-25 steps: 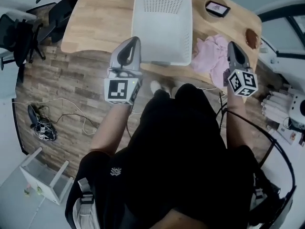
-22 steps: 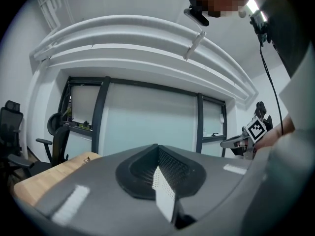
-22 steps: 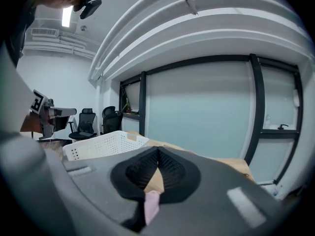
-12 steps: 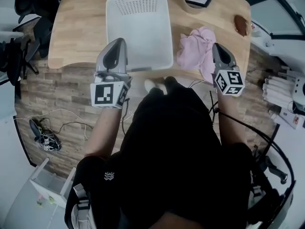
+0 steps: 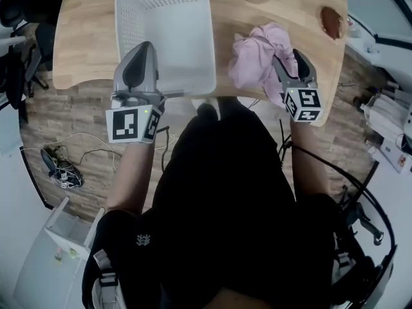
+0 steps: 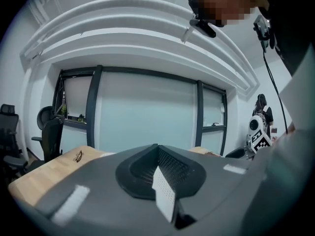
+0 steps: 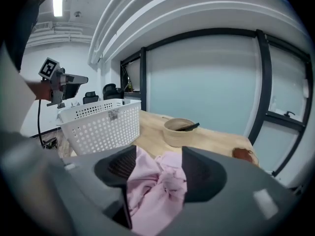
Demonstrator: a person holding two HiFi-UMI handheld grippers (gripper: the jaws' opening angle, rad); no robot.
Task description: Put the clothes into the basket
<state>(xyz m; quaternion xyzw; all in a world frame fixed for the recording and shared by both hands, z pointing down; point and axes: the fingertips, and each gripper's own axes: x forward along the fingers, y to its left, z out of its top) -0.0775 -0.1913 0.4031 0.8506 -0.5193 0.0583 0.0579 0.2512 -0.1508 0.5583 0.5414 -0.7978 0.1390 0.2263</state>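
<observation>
The left tongs [image 5: 143, 49] have drifted forward since a moment ago and now hang over the near rim of the white perforated basket [image 5: 168, 31]; their jaws are pressed together with nothing between them, and from here they look to be standing by rather than working. The basket sits on the wooden table [image 5: 84, 50], and nothing lies in the part I can see; so none of the clothes have gone in yet.

Just to the basket's right, near the table's front edge, lies the crumpled pink garment [image 5: 254, 60], touching nothing but the table top. The real change is at the right tongs [image 5: 288, 66]; a second ago they were held up behind the garment with the jaws together, and now they have dropped onto it, their jaws having just been opening; the two jaws stand apart with pink folds bunched in the gap between them, not yet squeezed.

I take this as the reach done and the grab about to come; what is left is to close on the cloth, lift it clear of the table and carry it left over the basket wall; a loose bite could let a trailing fold snag on that rim.
</observation>
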